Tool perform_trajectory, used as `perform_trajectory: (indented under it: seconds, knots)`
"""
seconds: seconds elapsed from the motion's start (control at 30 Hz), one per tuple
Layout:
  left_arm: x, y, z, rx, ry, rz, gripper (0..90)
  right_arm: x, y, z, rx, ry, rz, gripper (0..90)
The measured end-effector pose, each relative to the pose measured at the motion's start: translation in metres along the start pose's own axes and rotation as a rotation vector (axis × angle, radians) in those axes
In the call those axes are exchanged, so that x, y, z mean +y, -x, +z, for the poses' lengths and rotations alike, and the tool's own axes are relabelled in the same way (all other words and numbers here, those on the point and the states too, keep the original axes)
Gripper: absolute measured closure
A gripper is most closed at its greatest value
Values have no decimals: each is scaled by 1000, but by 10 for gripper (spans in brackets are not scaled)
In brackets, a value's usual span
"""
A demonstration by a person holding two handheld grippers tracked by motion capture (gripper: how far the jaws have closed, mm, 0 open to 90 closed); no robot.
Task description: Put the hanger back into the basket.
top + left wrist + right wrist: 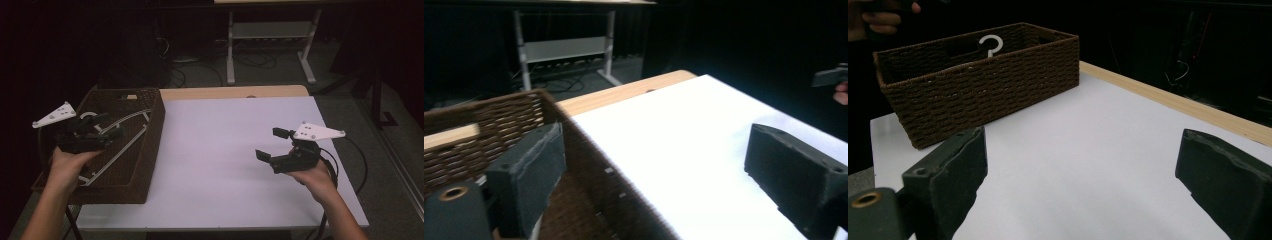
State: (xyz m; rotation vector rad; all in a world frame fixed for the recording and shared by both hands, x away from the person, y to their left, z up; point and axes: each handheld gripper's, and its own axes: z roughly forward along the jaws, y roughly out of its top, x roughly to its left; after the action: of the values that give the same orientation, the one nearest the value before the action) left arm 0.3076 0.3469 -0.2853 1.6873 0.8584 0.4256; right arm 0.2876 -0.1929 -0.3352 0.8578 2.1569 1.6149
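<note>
A brown wicker basket (150, 145) stands on the left end of the white table top (220, 190) and holds white clothes hangers (132, 116). A hand keeps my left gripper (107, 127) above the basket's left half, open, with nothing between its jaws. In the left gripper view that gripper (664, 170) straddles the basket's right wall (589, 165). My right gripper (272, 144) hovers over the right side of the table, open and holding nothing. The right gripper view (1083, 165) shows the basket (978, 85) ahead, a white hanger hook (990, 45) poking above its rim.
A wooden strip (235, 92) runs along the table's far edge. Beyond it, on the dark floor, stand a white-legged table frame (270, 30) and loose cables (200, 70). White surface stretches between the basket and my right gripper.
</note>
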Motion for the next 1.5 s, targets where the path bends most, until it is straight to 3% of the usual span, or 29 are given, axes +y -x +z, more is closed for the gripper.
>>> perform_trajectory:
  seconds: [0.33, 0.53, 0.97, 1.23, 1.5]
  knots:
    - [-9, 34, 34, -86, 35, 42, 16, 4, 1, -1, -7, 14, 3, 56]
    - [-16, 44, 47, -131, 46, 53, 16, 8, 2, -3, -19, 39, 11, 55]
    - [-28, 50, 50, -161, 85, 61, 16, 21, 7, -2, -59, 125, 8, 50]
    - [-30, 52, 51, -166, 75, 64, 16, 23, 8, -3, -66, 154, 25, 25]
    - [-32, 52, 51, -165, 72, 59, 17, 26, 8, -5, -62, 179, 4, 26]
